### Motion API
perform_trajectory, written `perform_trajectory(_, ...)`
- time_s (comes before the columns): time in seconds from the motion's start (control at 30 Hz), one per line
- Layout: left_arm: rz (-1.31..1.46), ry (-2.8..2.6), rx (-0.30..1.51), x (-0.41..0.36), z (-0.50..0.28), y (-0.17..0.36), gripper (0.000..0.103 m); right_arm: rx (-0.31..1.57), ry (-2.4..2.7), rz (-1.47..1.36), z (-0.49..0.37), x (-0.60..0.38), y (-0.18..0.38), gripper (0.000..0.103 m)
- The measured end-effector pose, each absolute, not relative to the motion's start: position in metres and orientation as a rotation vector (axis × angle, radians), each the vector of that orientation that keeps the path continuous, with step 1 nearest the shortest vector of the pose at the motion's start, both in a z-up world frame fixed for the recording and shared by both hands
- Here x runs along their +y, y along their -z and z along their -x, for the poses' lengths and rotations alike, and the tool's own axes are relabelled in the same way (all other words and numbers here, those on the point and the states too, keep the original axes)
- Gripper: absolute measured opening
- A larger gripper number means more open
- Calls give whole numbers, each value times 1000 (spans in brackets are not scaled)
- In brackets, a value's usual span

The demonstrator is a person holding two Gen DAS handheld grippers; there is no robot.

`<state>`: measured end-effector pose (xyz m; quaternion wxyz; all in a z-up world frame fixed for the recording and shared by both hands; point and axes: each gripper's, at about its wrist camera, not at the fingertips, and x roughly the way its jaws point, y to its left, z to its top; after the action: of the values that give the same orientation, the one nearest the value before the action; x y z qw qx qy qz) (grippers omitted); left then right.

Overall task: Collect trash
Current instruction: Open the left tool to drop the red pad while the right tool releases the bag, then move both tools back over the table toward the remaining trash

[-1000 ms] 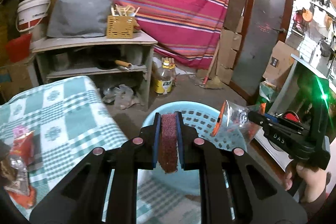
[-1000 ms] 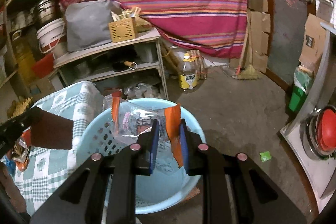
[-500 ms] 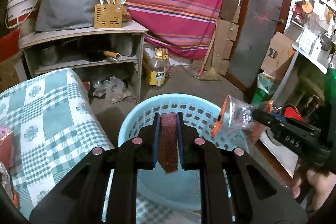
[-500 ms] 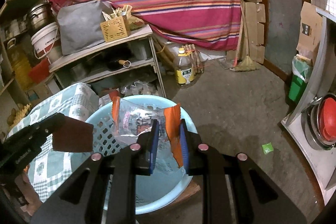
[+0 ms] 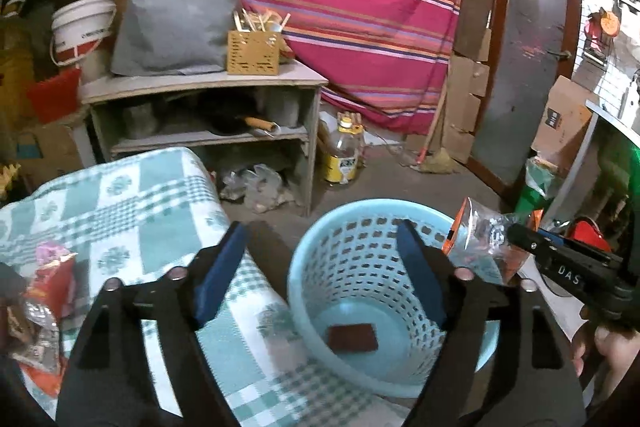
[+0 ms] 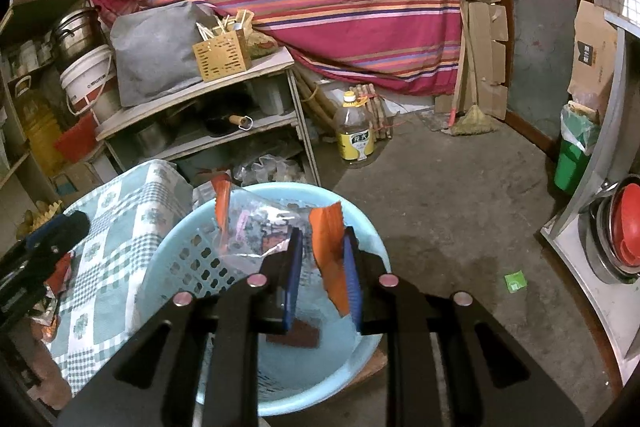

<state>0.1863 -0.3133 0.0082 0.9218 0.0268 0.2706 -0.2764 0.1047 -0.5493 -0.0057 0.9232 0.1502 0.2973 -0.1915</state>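
Observation:
A light blue plastic basket [image 5: 360,227] stands on the floor beside the checked table. A dark red scouring pad [image 5: 353,336] lies flat on its bottom; it also shows in the right wrist view [image 6: 298,333]. My left gripper [image 5: 320,275] is open and empty above the basket's left rim. My right gripper [image 6: 320,275] is shut on a clear and orange snack wrapper [image 6: 260,231] and holds it over the basket [image 6: 360,227]. The wrapper also shows in the left wrist view [image 5: 480,239]. More wrappers [image 5: 40,291] lie on the table at the left.
The table has a green checked cloth [image 5: 132,211]. A grey shelf unit [image 5: 200,115] with a wooden holder stands behind it. An oil bottle [image 5: 344,155] and a broom [image 6: 472,115] are on the floor. A green scrap [image 6: 515,281] lies on the floor at the right.
My left gripper has opened and let go of the scouring pad, which now lies in the basket. My right gripper still holds the wrapper over the basket.

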Motion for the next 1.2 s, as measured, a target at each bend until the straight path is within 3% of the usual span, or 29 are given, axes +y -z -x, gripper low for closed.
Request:
perform_trajectory(0.1,-44,542,535,-304,-184,-14,90,606,392,-314,-109,-547,6,26)
perform_trajectory(0.23,-27,523,535,-290,-185,-19,91,600,414,-319,-115,-543,7,59)
perform_trajectory(0.5,2,432,502,-243,-185,-34,97,590,432,-332,-117,-533,3,85)
perform_trajectory(1.2,32,119,495,-60,-169,-40,98,549,195,-223,-137,-375,-20,94)
